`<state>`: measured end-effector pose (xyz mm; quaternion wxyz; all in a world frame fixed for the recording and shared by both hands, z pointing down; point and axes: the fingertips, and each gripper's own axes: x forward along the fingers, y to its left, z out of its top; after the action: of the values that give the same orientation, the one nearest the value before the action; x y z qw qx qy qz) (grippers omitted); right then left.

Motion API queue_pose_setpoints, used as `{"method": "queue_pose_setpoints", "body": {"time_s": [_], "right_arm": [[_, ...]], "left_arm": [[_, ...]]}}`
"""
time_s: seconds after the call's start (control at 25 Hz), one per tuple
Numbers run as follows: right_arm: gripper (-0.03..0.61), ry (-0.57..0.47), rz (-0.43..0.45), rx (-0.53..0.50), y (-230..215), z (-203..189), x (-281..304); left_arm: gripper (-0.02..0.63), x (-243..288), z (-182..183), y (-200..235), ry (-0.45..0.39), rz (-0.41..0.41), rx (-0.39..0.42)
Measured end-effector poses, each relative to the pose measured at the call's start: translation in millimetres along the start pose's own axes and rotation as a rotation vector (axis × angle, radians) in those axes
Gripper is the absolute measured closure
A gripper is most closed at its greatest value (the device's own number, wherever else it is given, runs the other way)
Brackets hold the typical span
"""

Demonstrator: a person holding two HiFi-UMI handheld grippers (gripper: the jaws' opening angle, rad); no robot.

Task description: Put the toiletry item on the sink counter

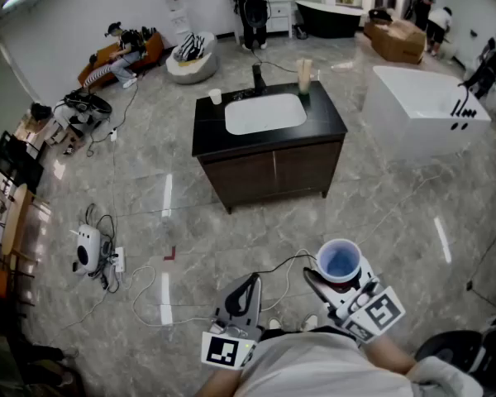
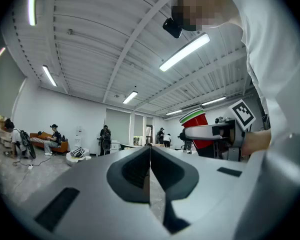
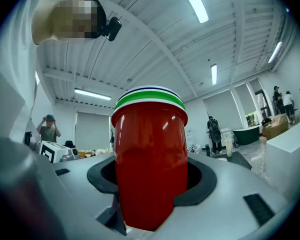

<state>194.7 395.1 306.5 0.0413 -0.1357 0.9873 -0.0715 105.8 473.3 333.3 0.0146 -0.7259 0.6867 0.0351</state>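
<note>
Down at the lower left of the head view, our left tongs [image 1: 250, 284] are pressed together, nothing between them. Beside them to the right, our right tongs [image 1: 337, 281] pinch the red cup [image 1: 340, 261] around its lower body; we see it upright, long axis vertical, its green-and-white rim and open mouth facing up. It is well apart from the black sink surface [image 1: 208, 135] ahead.

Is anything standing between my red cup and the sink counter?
Nothing visible blocks it: only bare floor lies between the red cup and the sink counter.
</note>
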Motion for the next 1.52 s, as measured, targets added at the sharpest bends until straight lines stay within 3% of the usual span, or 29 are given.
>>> {"method": "queue_pose_setpoints", "body": {"time_s": [0.76, 1.52], "right_arm": [[0.31, 0.008, -0.01, 0.008, 0, 1, -11], [0.308, -0.024, -0.167, -0.017, -19, 8, -21]], "left_arm": [[0.607, -9, -4, -3, 0.006, 0.018, -0.013], [0.607, -17, -4, 38, -0.02, 0.018, -0.028]]}}
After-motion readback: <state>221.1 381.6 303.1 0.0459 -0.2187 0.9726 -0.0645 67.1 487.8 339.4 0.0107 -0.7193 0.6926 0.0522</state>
